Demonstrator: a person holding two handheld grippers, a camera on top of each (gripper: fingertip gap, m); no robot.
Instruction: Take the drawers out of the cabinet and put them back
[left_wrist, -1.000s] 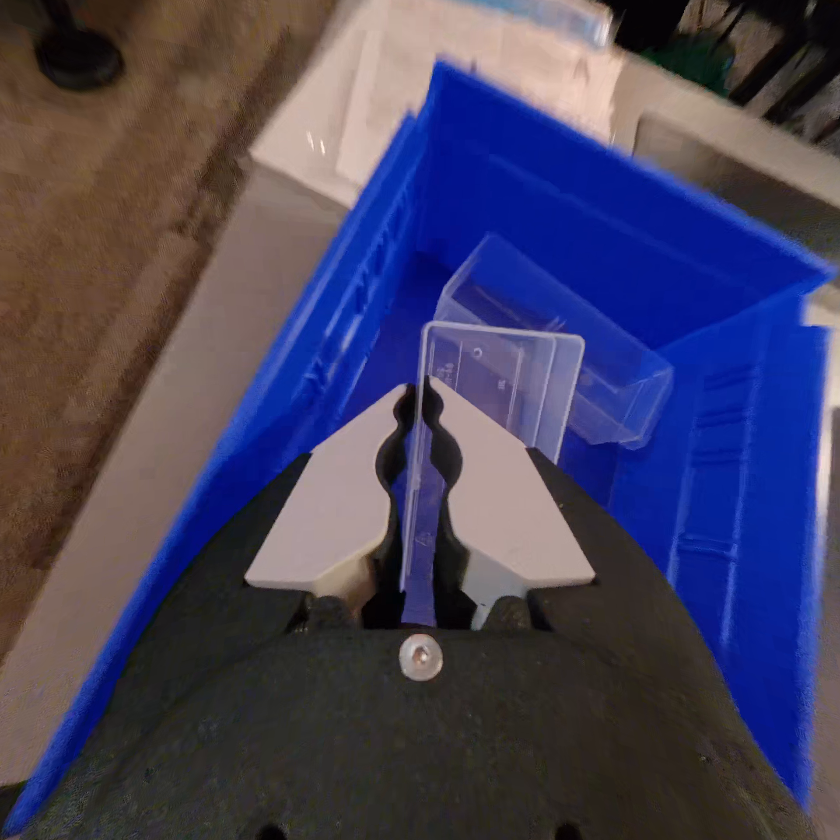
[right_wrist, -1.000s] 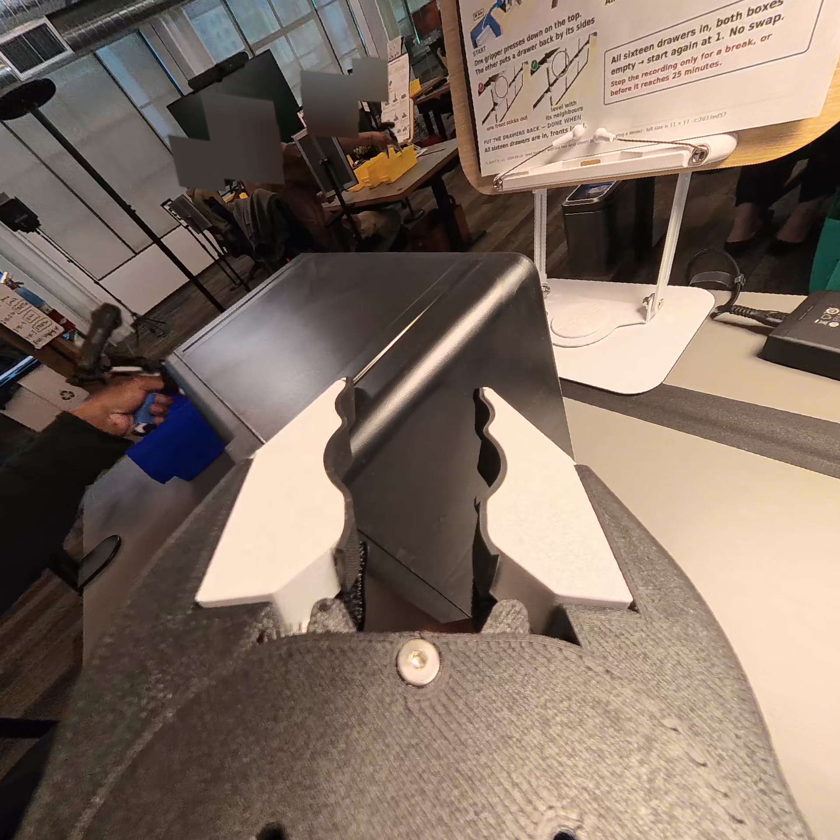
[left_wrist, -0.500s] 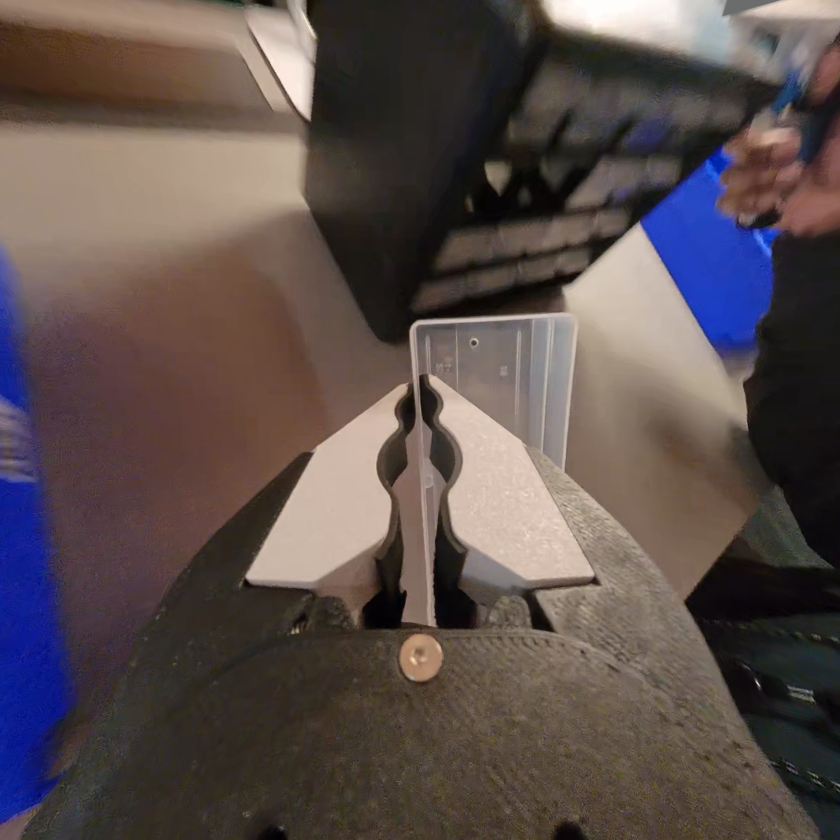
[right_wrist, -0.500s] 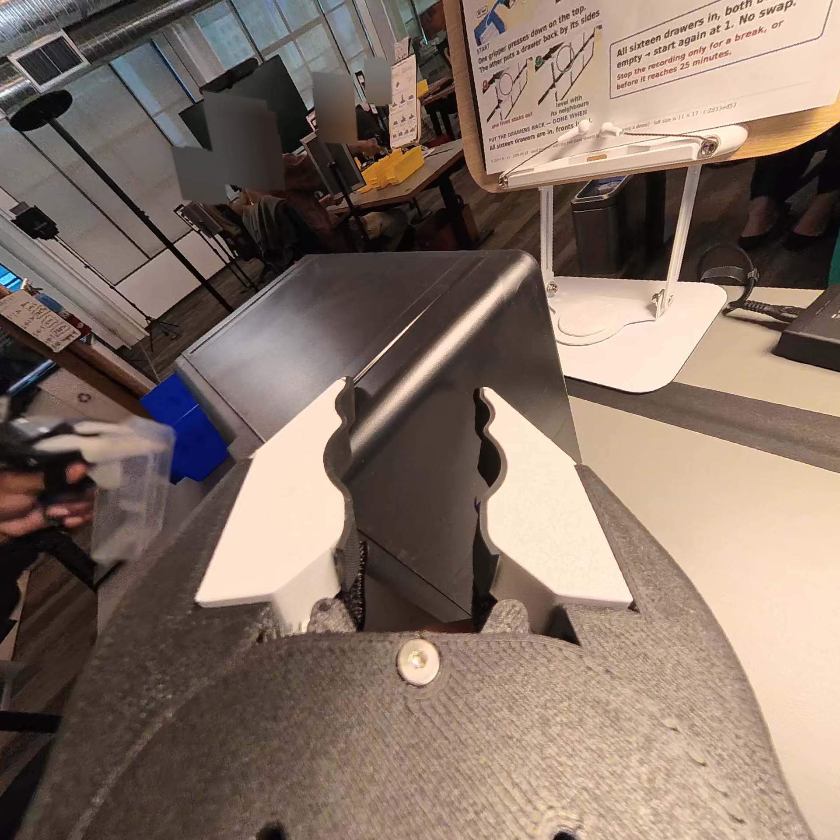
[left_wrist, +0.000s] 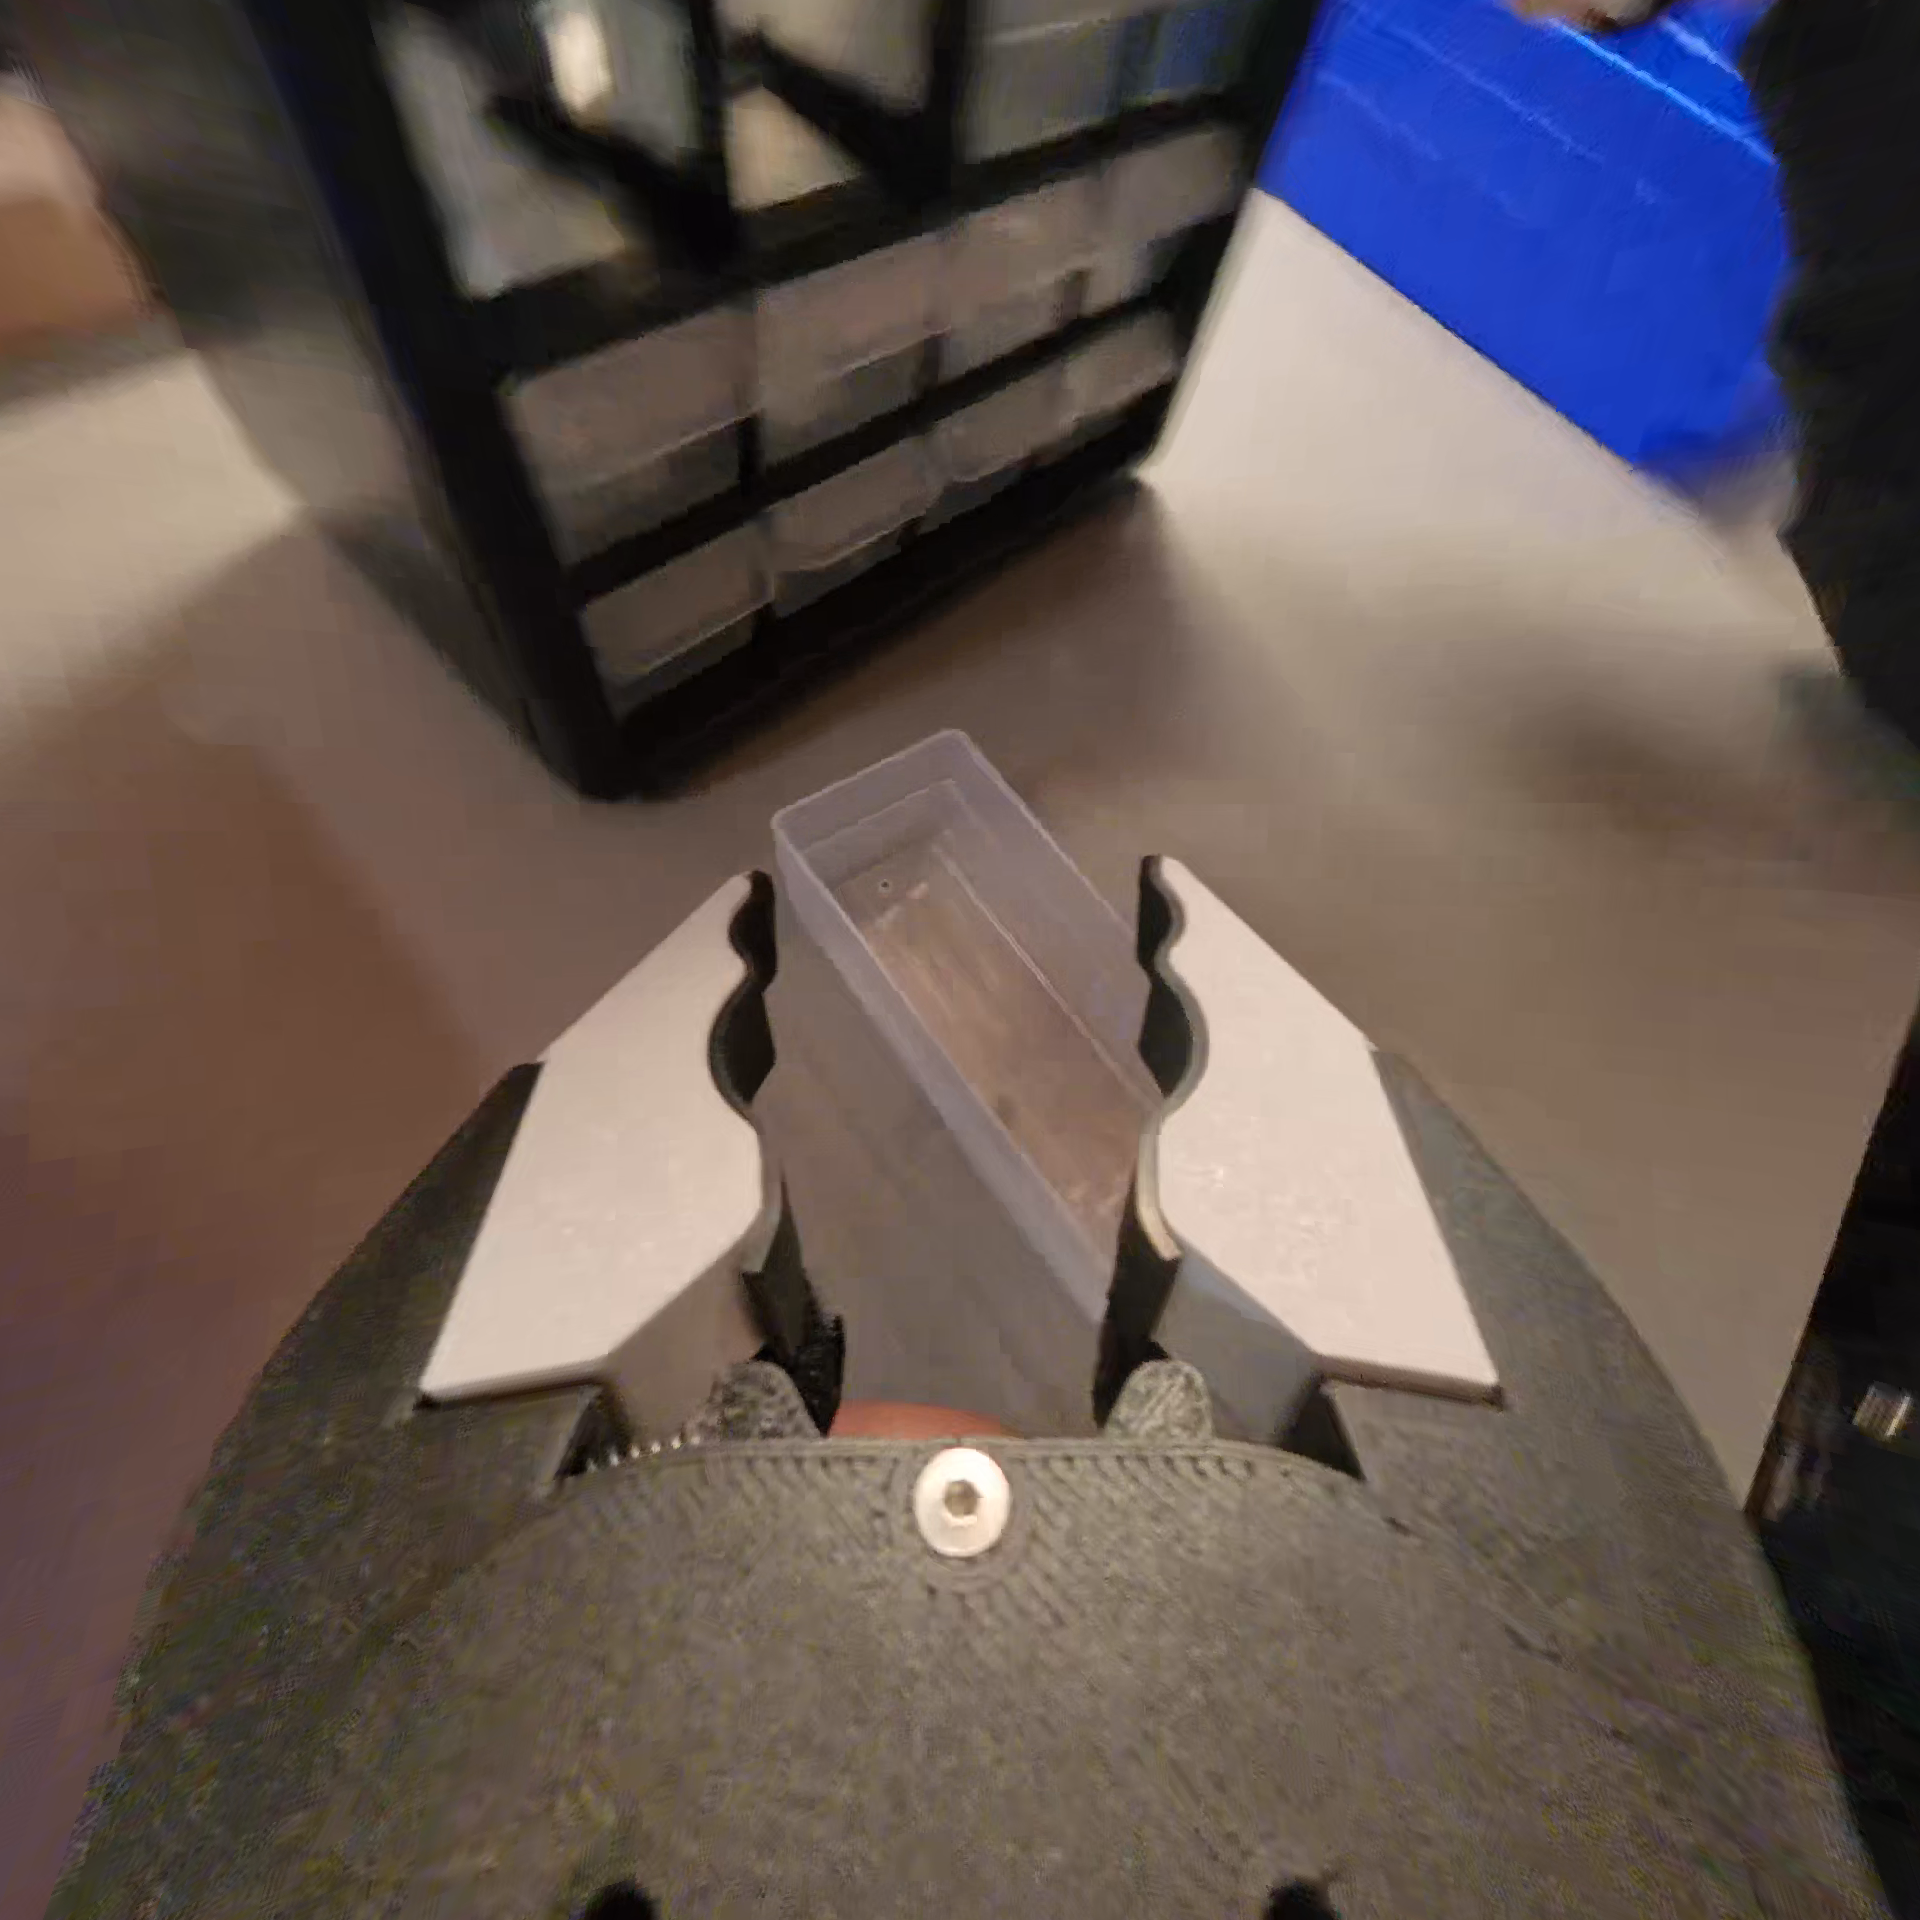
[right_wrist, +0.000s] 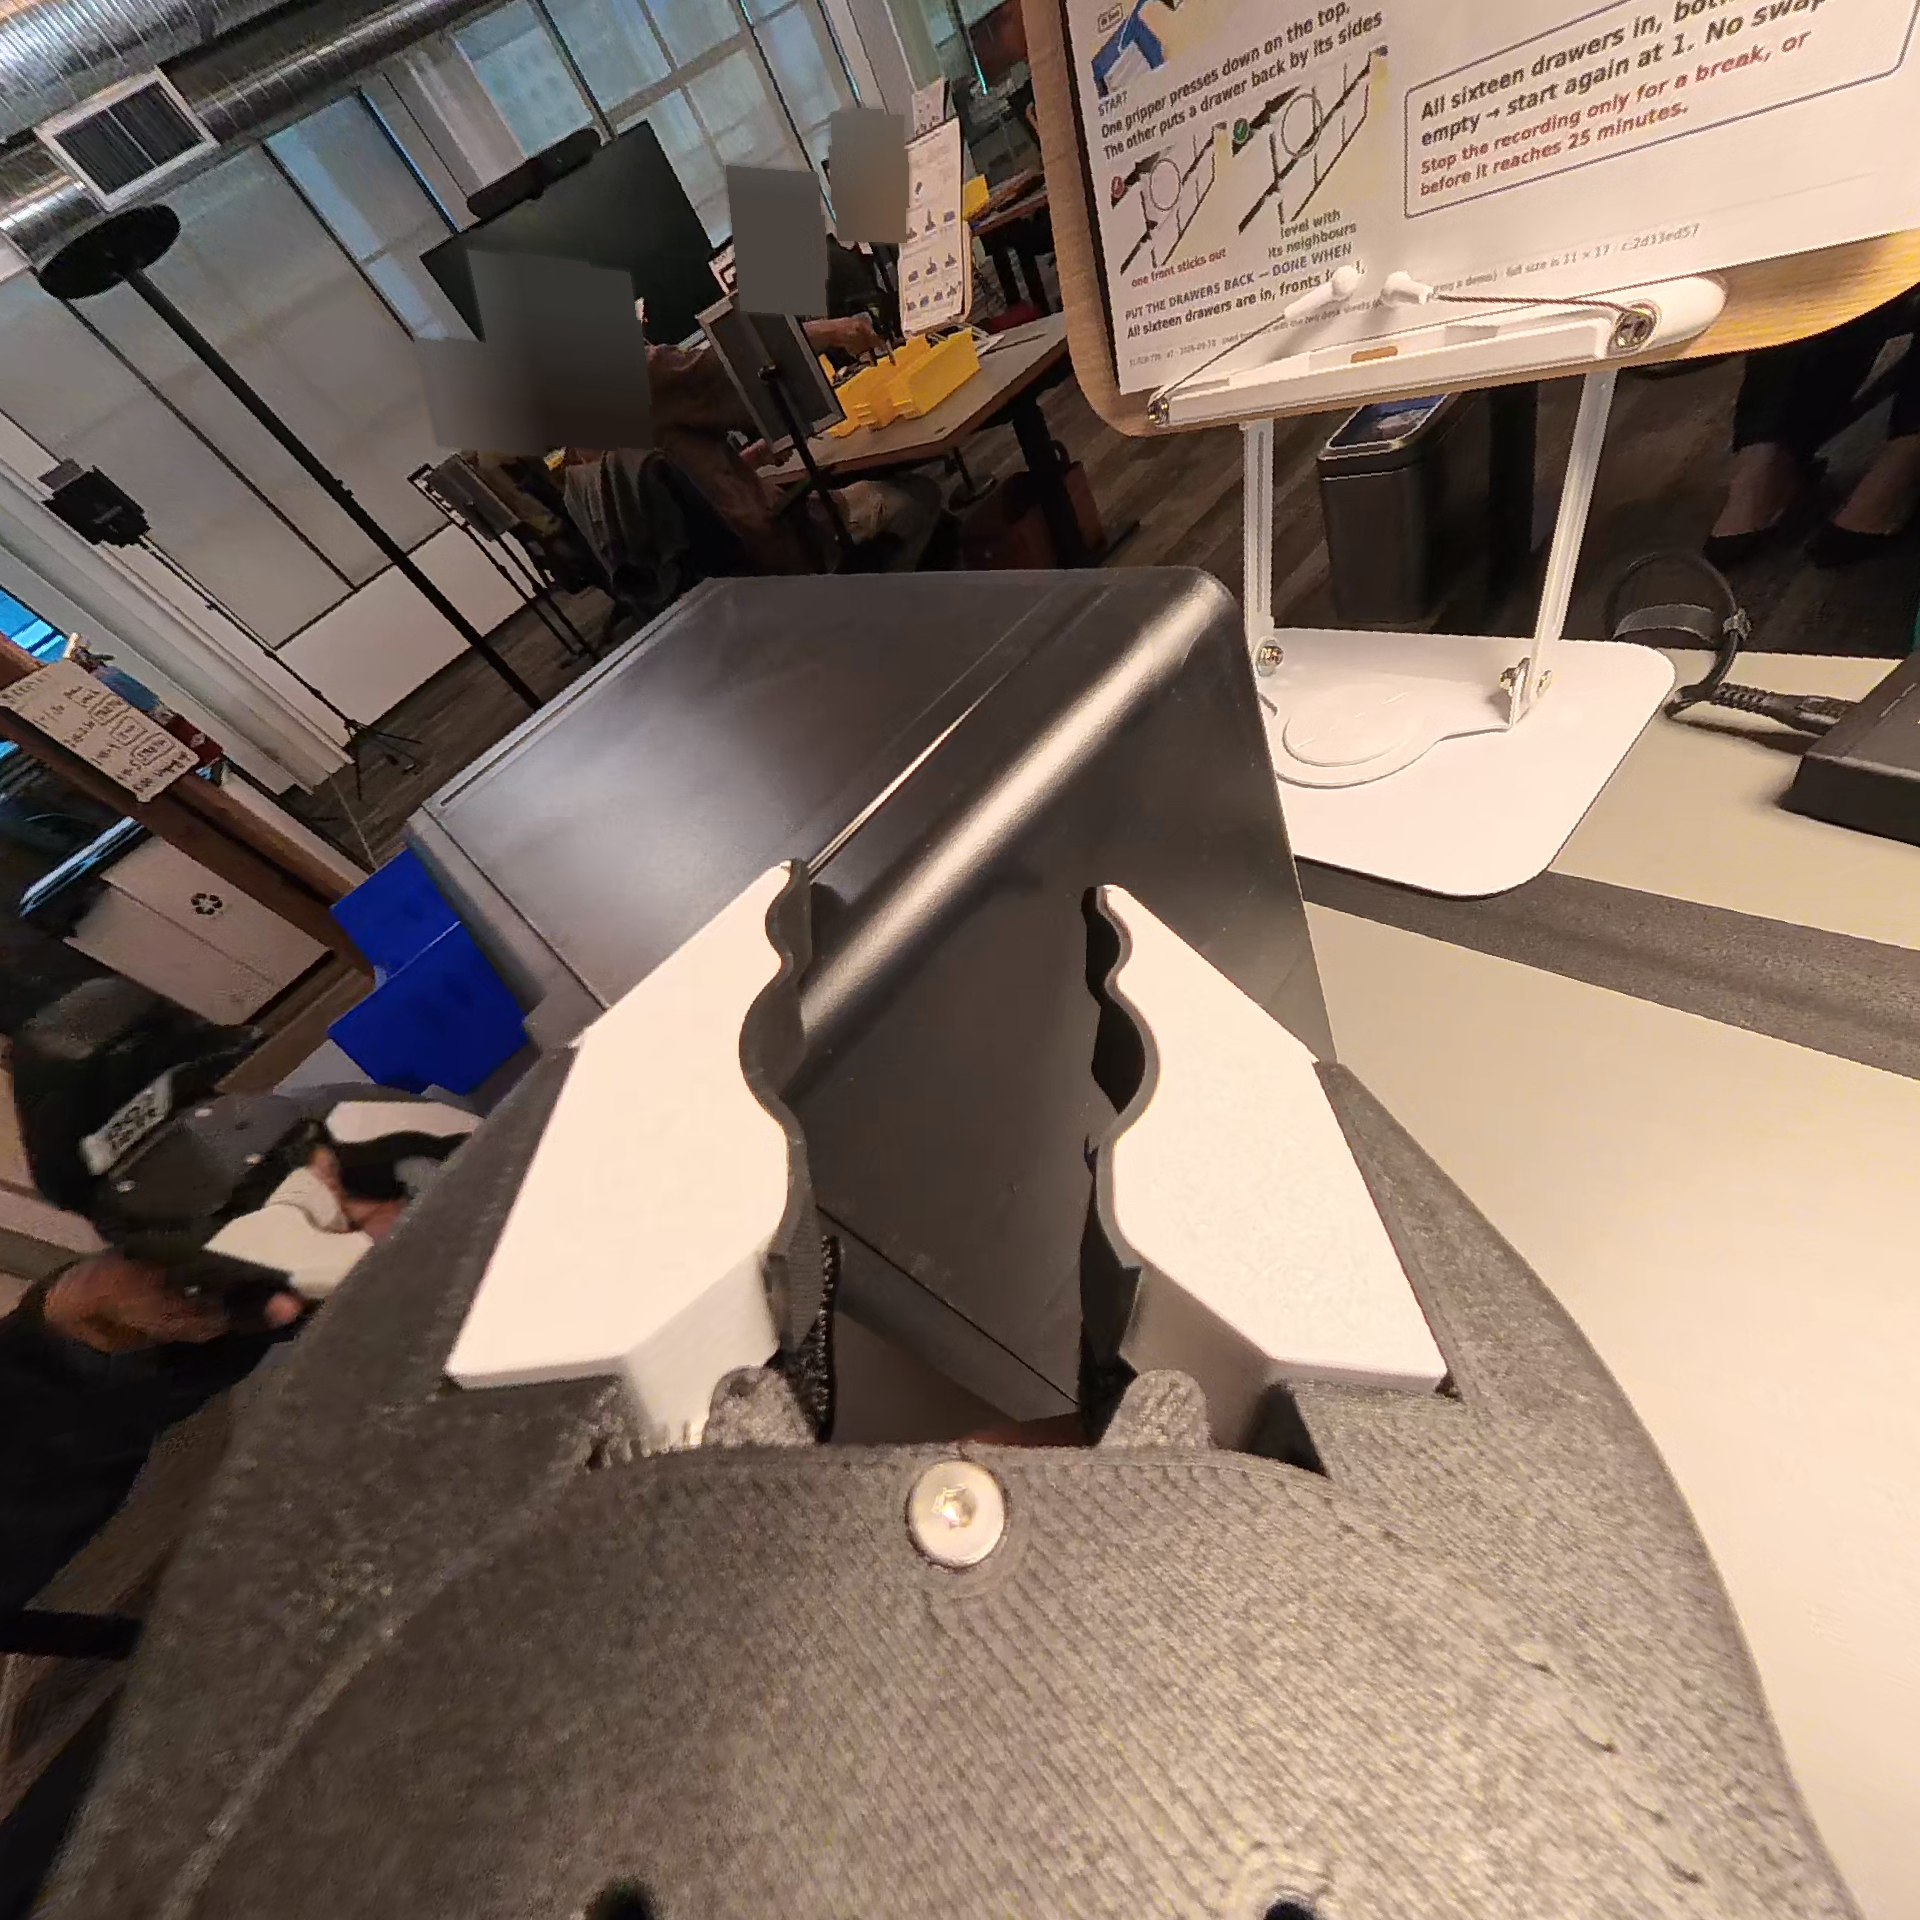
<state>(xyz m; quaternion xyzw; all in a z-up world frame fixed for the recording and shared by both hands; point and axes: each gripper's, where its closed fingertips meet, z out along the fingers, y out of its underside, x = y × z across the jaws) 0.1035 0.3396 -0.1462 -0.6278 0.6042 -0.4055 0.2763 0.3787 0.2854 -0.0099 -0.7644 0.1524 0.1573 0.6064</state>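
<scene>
In the left wrist view my left gripper (left_wrist: 951, 873) is open wide. A clear plastic drawer (left_wrist: 966, 997) lies askew between its fingers, open side up. The left pad (left_wrist: 748, 997) stands clear of it. The black cabinet (left_wrist: 727, 312) stands just ahead on the table (left_wrist: 1403, 644), with several clear drawers in its lower rows. My right gripper (right_wrist: 948, 881) is open over the top rear corner of the cabinet (right_wrist: 779, 748), with nothing in its grasp. The left gripper also shows in the right wrist view (right_wrist: 343, 1184), low beside the cabinet.
A blue bin (left_wrist: 1507, 229) stands right of the cabinet; a blue bin also shows in the right wrist view (right_wrist: 416, 987). A white stand with an instruction sheet (right_wrist: 1455, 748) and a black box (right_wrist: 1860, 769) sit behind the cabinet. A person's dark sleeve (left_wrist: 1860, 416) is at the right edge.
My left gripper lifted the clear drawer out of the blue bin, swung to the cabinet front, and opened; the drawer turned from edge-on to open side up. The right gripper stayed on the cabinet.
</scene>
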